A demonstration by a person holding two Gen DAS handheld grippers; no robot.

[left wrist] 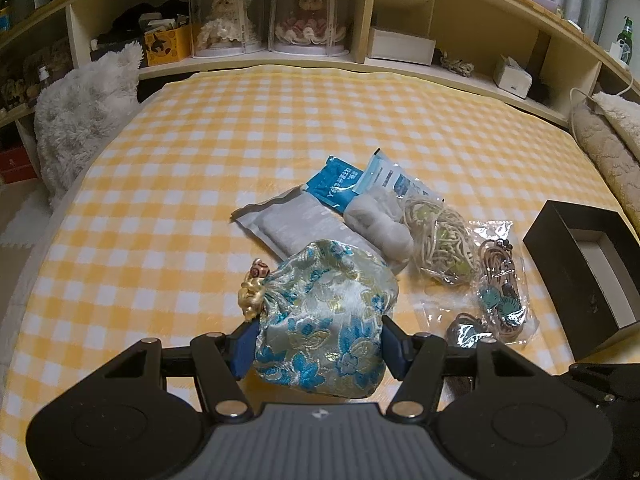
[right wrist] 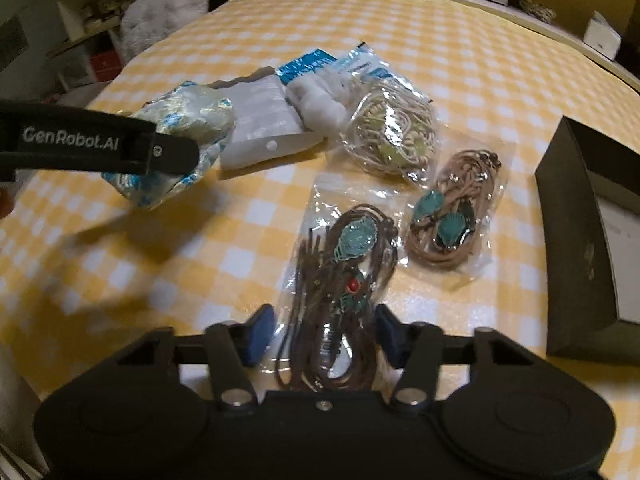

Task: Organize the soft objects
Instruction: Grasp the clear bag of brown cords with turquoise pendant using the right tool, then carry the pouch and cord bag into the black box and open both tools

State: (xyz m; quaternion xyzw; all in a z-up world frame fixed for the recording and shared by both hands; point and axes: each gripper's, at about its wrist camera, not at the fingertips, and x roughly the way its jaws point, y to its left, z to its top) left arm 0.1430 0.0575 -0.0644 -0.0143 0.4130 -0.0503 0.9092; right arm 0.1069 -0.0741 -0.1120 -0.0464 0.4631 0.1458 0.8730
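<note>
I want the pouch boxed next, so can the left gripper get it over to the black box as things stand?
Probably yes. The left gripper already grips the brocade pouch, and the black box lies open-topped on its right. The bagged cords and the right gripper lie between, so lift over them.

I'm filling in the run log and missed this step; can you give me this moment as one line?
left gripper: shut on brocade pouch | right gripper: open, straddling dark cord packet | black box: open, at right
</note>
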